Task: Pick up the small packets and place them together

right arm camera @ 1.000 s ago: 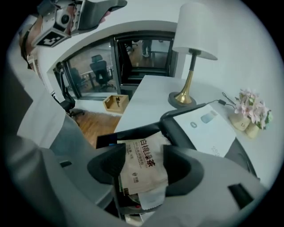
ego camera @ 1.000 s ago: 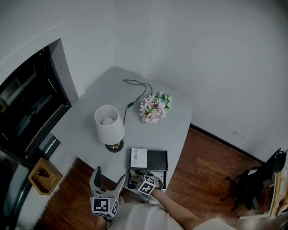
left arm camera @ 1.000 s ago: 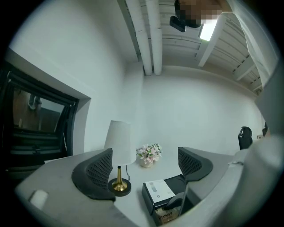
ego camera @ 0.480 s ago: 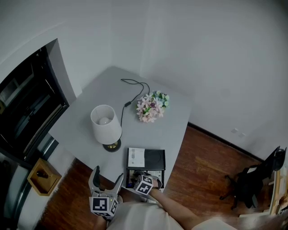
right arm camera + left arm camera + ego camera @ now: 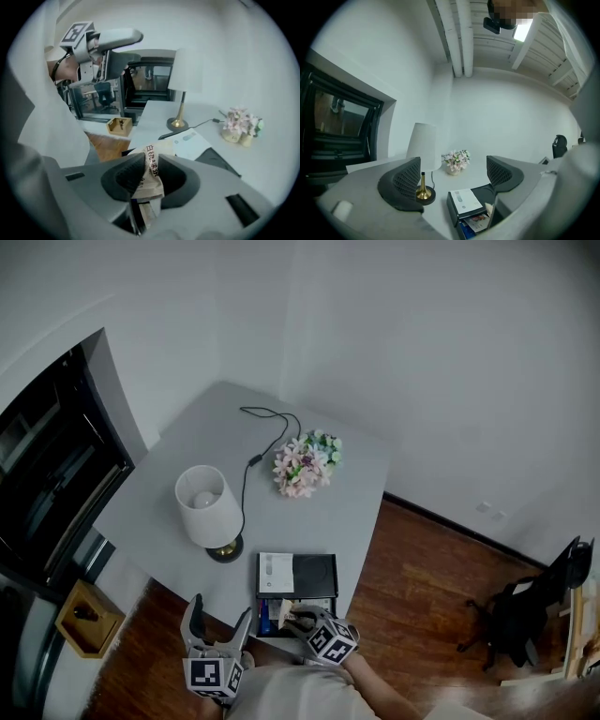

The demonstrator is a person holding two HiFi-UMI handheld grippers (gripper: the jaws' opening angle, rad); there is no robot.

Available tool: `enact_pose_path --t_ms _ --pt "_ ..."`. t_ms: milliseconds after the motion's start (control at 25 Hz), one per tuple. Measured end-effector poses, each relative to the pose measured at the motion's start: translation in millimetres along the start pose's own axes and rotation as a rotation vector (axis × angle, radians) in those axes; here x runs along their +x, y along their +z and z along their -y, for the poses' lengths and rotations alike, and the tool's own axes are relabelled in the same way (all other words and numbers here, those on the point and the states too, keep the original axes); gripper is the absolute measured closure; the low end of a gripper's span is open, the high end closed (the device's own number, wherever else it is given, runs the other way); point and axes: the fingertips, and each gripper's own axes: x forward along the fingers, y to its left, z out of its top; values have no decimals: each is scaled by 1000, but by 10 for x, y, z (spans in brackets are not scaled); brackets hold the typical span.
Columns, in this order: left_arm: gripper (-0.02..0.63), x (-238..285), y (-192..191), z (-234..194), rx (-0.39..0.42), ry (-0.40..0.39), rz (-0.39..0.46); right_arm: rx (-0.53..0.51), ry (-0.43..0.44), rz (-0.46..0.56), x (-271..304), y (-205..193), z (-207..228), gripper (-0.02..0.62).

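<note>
A beige small packet with printed characters stands pinched between the pads of my right gripper, whose jaws are closing on it. In the head view that gripper holds the packet just above the open drawer of a black box at the table's near edge. More packets lie in that drawer. My left gripper hovers left of the drawer, off the table's edge, open with nothing between its fingers.
A white card lies on the black box's lid. A white-shaded lamp on a brass foot stands behind it, its cable running to the back. A flower bunch sits mid-table. A wooden box stands on the floor at left.
My right gripper's jaws have come together on the beige packet at the drawer, and its marker cube has swung to the right. The left gripper has barely moved.
</note>
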Motion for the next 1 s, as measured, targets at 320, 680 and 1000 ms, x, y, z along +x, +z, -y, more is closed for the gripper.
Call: enact_pose_path --t_ms 320,680,1000 --pt "170 121 -4 221 -2 -57 -1 4 -155 76 -268 -113 1137 472" --pt "183 106 39 206 -18 -24 21 -66 17 -103 134 -455 1292 426" --pt "184 44 0 134 -31 6 13 17 -202 71 -212 -138 1530 423"
